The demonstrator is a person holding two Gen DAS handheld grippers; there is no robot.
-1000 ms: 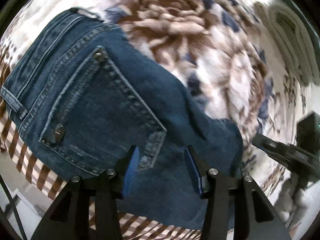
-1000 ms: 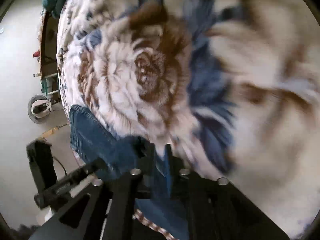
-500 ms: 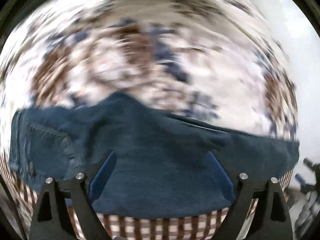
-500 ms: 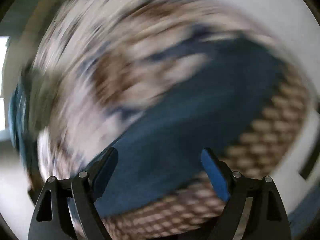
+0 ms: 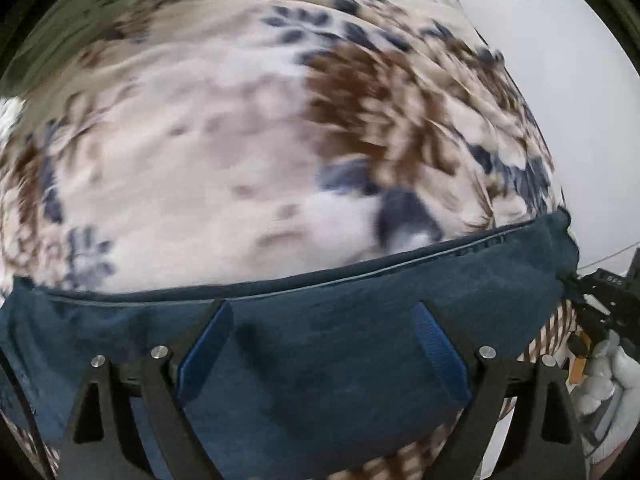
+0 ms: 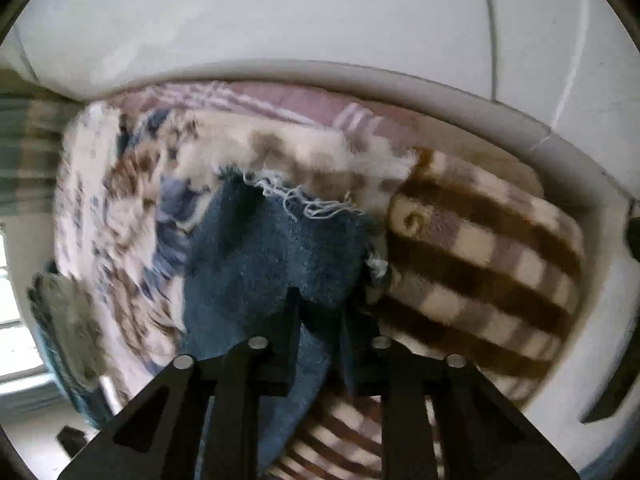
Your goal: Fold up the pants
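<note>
Dark blue jeans (image 5: 320, 344) lie stretched across the near edge of a bed with a floral blanket (image 5: 224, 148). My left gripper (image 5: 320, 308) is open, its blue pads (image 5: 208, 344) spread wide over the denim. In the right wrist view my right gripper (image 6: 320, 300) is shut on the jeans' leg (image 6: 272, 256) close to its frayed hem (image 6: 304, 200). The right gripper also shows at the right edge of the left wrist view (image 5: 608, 296), holding the far end of the denim.
A brown-and-cream checked blanket (image 6: 480, 256) lies under the jeans at the bed's edge. A pink striped sheet (image 6: 304, 100) and a white wall (image 6: 320, 20) are beyond. A grey cloth (image 6: 68, 320) lies at the left.
My right gripper, open half a second ago, has shut on the jeans' leg end. My left gripper opened wide from a narrower gap. Both views swung along the jeans.
</note>
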